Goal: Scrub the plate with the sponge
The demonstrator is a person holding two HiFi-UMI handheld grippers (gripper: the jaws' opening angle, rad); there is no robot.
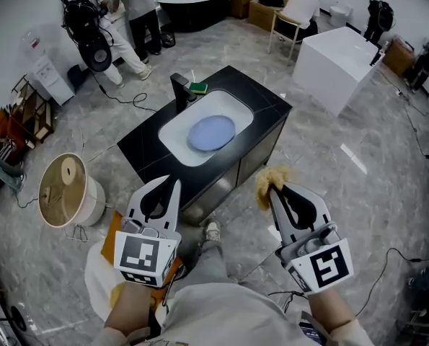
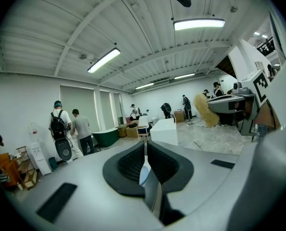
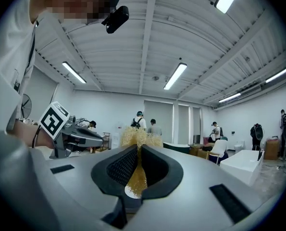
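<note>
Nearest to the person, the right gripper [image 1: 273,188] has its fingers closed on a yellow fibrous sponge [image 1: 264,179], and the left gripper [image 1: 174,183] has its fingers pressed together with nothing between them. Both are well apart from the worktop [image 1: 261,101]. The blue plate [image 1: 212,132] lies flat in the sink [image 1: 172,130] at the middle of the worktop. The sponge should probably come down on the plate from above, while the left gripper steadies the rim so the plate does not slide.

Blue plate [image 1: 211,132] in sink [image 1: 173,137]; yellow sponge [image 1: 264,178] in R tongs [image 1: 272,189]
</note>
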